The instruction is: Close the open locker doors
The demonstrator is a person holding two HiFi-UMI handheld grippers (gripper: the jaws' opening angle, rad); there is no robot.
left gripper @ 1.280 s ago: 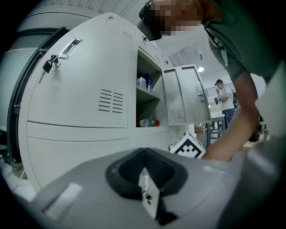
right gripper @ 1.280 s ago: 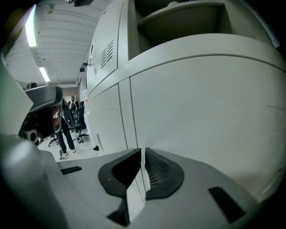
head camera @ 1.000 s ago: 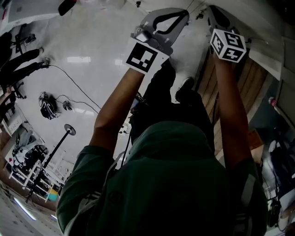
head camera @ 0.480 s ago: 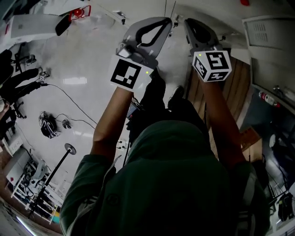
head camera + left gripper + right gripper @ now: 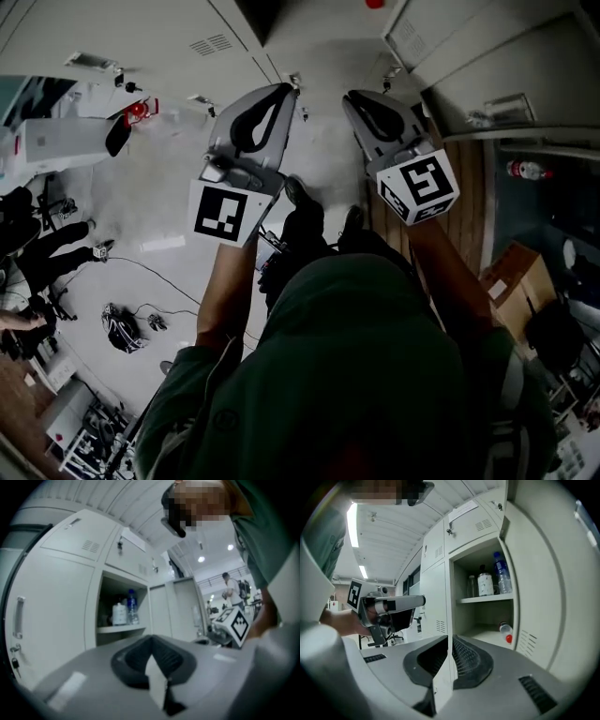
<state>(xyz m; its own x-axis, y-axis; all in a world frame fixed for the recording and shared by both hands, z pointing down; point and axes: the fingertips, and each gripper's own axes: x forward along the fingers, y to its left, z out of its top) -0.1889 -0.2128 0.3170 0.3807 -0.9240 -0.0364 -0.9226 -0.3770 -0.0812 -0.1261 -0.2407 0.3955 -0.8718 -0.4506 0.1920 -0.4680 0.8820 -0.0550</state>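
Where the bank of pale grey lockers (image 5: 435, 569) rose in front of the person, one compartment (image 5: 480, 618) stood open. Its door (image 5: 543, 592) was swung out to the right of the opening, as the right gripper view showed it, with a small vent low on its inner face. A shelf (image 5: 485, 599) divided the compartment. On the shelf stood a white container (image 5: 486, 584) and, just beside it, a blue-topped clear bottle (image 5: 500, 573). Under the shelf a bottle with a red cap (image 5: 506, 633) lay on its side on the compartment floor. The locker doors to the left of the opening were closed.

The left hand-held gripper (image 5: 279, 92) had its jaws drawn together with nothing between them. The right hand-held gripper (image 5: 354, 99) was likewise closed to the tips and empty. Neither touched the door or any other part of the lockers.

In the head view the left forearm (image 5: 225, 281) and the right forearm (image 5: 441, 262) reached forward side by side. The two grippers were near each other but apart, both aimed at the lockers. The left marker cube (image 5: 223, 213) and the right marker cube (image 5: 419, 187) faced the head camera. In the right gripper view the left hand-held gripper showed at the left, pointing about level toward the closed doors.
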